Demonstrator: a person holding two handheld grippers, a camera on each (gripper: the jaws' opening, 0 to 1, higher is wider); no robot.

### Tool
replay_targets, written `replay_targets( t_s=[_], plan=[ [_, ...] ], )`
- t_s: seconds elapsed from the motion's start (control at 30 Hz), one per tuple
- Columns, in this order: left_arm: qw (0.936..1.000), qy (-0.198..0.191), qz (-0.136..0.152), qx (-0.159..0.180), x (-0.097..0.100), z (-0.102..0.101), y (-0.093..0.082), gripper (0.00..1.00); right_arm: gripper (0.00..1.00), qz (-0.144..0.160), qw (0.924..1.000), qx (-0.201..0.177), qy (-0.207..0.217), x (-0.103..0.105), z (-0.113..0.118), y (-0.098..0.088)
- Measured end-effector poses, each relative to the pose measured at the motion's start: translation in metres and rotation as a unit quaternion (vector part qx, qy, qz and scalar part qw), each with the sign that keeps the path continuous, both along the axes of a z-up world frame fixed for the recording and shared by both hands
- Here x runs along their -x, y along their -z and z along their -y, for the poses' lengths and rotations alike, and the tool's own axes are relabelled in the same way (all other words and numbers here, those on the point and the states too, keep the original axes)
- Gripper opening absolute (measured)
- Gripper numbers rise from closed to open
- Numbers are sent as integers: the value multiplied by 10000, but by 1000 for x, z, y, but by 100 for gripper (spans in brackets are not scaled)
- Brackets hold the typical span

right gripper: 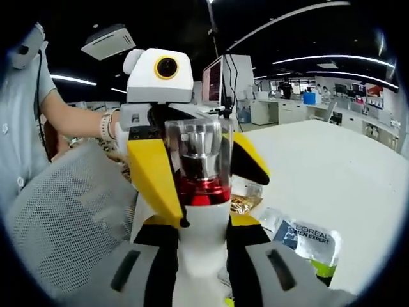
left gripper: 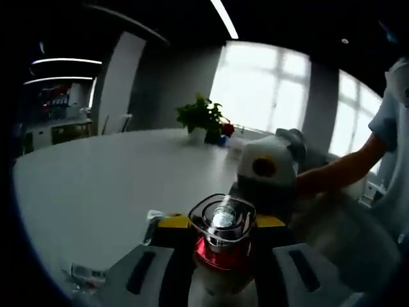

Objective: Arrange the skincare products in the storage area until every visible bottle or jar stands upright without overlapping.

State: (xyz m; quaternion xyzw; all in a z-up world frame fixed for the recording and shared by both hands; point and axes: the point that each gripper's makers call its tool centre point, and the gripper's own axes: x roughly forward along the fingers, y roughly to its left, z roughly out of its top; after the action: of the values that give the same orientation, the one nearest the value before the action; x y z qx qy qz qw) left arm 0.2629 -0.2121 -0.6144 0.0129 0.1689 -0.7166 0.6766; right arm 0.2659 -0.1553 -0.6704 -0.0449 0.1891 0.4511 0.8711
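Left gripper (left gripper: 220,256): jaws closed in on the red-collared pump bottle (left gripper: 220,240), gripping both sides below the clear cap. Right gripper (right gripper: 203,256): jaws clamped on the same bottle's white body. In the right gripper view, the left gripper's yellow fingers (right gripper: 153,173) pinch the bottle near the collar. Forearm (right gripper: 73,121) extends behind it.

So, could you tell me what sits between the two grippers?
A clear-capped pump bottle with a red collar, held between the right gripper and the left gripper, in the right gripper view.

A packet (right gripper: 307,242) lies on the white table (right gripper: 345,173), near its front edge. Its dark label reads "L'OREAL MEN EXPERT".
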Motion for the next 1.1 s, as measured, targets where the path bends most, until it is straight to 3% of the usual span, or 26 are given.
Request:
replay_targets(
  t_s=[0.33,0.8,0.97,1.0,1.1],
  plan=[
    [9997,30,231,-113,-4,22,0,31,28,186,9998,108,-34,-9,23,1],
    [9982,-94,568,-193,-8,42,-1,31,28,658,9952,423,-592,-17,47,1],
    [9978,-176,617,-185,-8,48,0,30,28,645,9953,330,-642,-18,50,1],
    [9977,-205,626,-170,-8,49,0,30,29,501,9965,327,-580,-17,51,1],
    [9975,-272,636,-159,-8,48,-1,30,29,418,9965,514,-516,-17,50,1]
  ],
)
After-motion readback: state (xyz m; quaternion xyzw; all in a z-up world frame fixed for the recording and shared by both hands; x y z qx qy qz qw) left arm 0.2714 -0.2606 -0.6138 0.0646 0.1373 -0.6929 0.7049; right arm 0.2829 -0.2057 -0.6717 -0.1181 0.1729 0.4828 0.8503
